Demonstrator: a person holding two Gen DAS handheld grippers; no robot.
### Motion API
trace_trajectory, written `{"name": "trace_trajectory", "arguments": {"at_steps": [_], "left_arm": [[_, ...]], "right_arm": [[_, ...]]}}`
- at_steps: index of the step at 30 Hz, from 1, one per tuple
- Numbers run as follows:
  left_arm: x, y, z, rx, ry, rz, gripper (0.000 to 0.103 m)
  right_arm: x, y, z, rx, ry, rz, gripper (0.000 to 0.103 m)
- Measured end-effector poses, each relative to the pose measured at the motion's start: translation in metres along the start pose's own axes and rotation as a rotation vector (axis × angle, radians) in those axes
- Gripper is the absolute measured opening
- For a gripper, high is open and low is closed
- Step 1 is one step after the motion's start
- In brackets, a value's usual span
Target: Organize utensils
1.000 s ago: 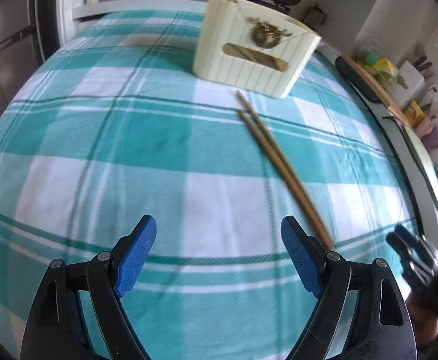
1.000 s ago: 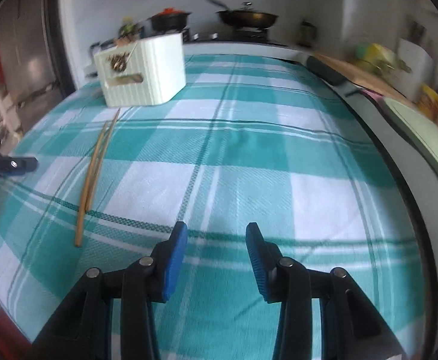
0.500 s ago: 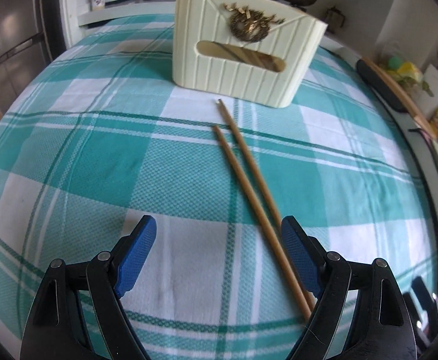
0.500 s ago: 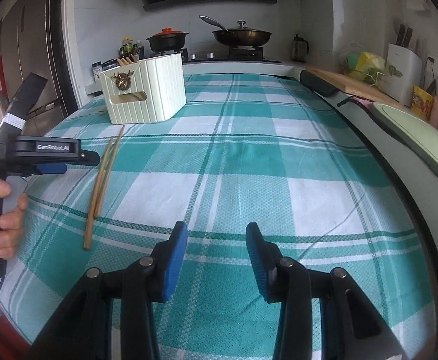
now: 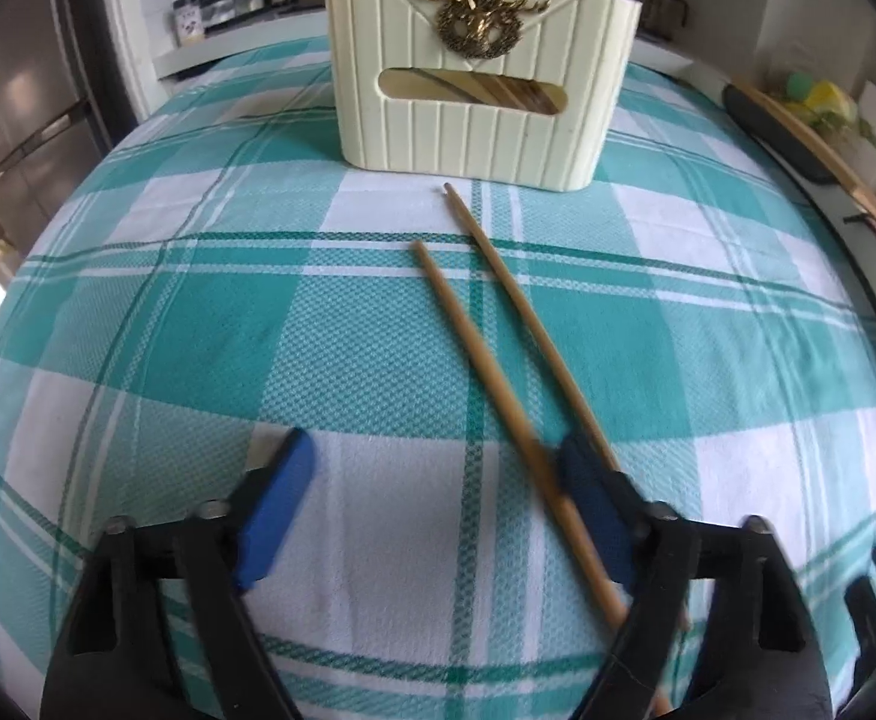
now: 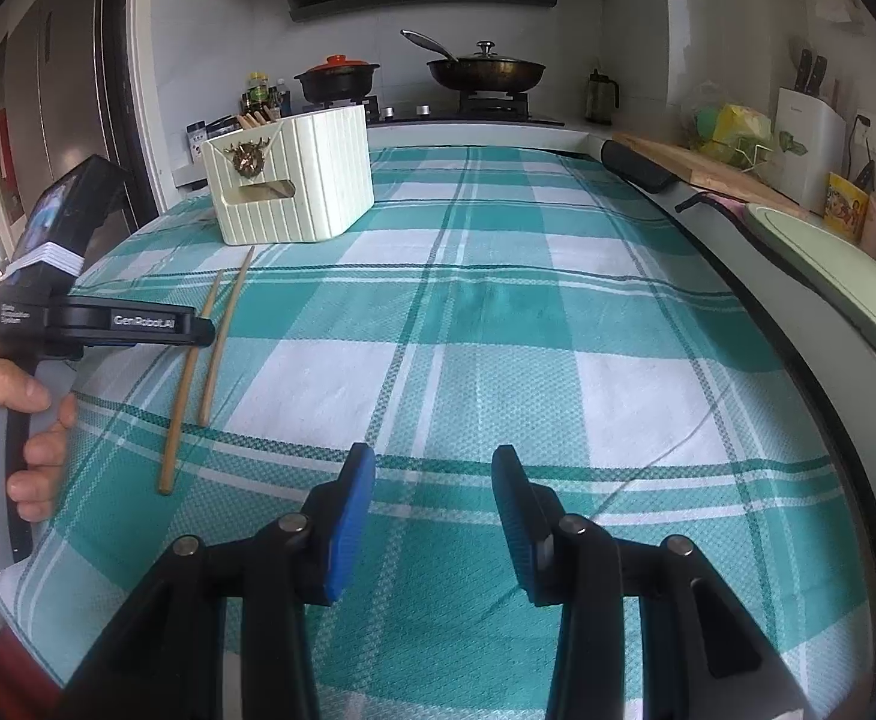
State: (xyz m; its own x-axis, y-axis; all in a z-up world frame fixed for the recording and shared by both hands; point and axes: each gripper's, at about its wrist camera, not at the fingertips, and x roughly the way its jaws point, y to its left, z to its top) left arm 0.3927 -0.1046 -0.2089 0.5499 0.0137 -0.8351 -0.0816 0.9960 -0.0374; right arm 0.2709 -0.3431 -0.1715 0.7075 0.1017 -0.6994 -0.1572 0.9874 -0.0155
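Left wrist view first: the left gripper [image 5: 432, 480] is pitched steeply down at the checked cloth [image 5: 198, 330], jaws wide but just now closing in, and the nearer chopstick [image 5: 498, 396] runs between them, right up against the right-hand blue pad [image 5: 588, 498]. I can't tell for sure that the pad presses on it; the other pad stands well clear. The second chopstick [image 5: 522, 312] passes just outside that same pad, its far tip stopping just short of the cream utensil holder [image 5: 474, 138], which stands upright near the far edge of the worktop with more chopsticks poking out of its top.

Over to the right wrist view: a hand [image 6: 12, 420] wraps the grey handle, and the left gripper body reaches in level from the left edge of the worktop, its nose over the two chopsticks. The right gripper [image 6: 432, 480] hangs low over the near edge, tilted down, jaws partly apart with nothing between them but cloth, well apart from the chopsticks and the holder
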Motion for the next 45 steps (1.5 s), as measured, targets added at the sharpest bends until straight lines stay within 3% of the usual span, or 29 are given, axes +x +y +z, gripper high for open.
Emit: {"name": "trace_trajectory", "arguments": {"at_steps": [3,5,6,10,17,19,21,30,33,35,36,38,45], "left_arm": [[-0.007,0.004,-0.004,0.041,-0.003,-0.041,0.047],[-0.010,0.005,-0.006,0.070,-0.002,-0.065,0.017],[-0.011,0.005,-0.006,0.087,-0.003,-0.065,0.014],[-0.011,0.016,-0.006,0.136,0.008,-0.105,0.009],[-0.014,0.040,-0.008,0.245,0.049,-0.147,0.008],[-0.017,0.048,-0.011,0.253,0.050,-0.152,0.008],[-0.019,0.056,-0.014,0.245,0.046,-0.152,0.008],[-0.027,0.086,-0.027,0.155,0.036,-0.140,0.009],[-0.030,0.093,-0.031,0.118,0.023,-0.144,0.029],[-0.031,0.094,-0.032,0.098,0.014,-0.134,0.074],[-0.030,0.096,-0.033,0.082,0.011,-0.110,0.083],[-0.026,0.098,-0.036,0.060,0.012,-0.094,0.088],[-0.022,0.095,-0.037,0.099,0.025,-0.029,0.095]], "right_arm": [[0.005,0.007,0.012,-0.039,0.030,0.001,0.041],[0.009,0.017,0.024,-0.071,0.048,0.033,0.041],[0.013,0.024,0.031,-0.086,0.060,0.065,0.041],[0.036,0.050,0.054,-0.116,0.104,0.193,0.041],[0.087,0.112,0.068,-0.254,0.208,0.265,0.041],[0.092,0.126,0.063,-0.297,0.202,0.230,0.036],[0.090,0.129,0.063,-0.303,0.190,0.207,0.007],[0.045,0.077,0.026,-0.104,0.187,0.042,0.006],[0.020,0.062,0.007,-0.068,0.189,0.015,0.006],[0.010,0.055,0.004,-0.062,0.171,-0.015,0.011],[0.008,0.053,0.005,-0.060,0.158,-0.025,0.029],[0.005,0.047,0.007,-0.049,0.131,-0.030,0.057],[0.037,0.058,0.018,-0.113,0.191,0.016,0.056]]}}
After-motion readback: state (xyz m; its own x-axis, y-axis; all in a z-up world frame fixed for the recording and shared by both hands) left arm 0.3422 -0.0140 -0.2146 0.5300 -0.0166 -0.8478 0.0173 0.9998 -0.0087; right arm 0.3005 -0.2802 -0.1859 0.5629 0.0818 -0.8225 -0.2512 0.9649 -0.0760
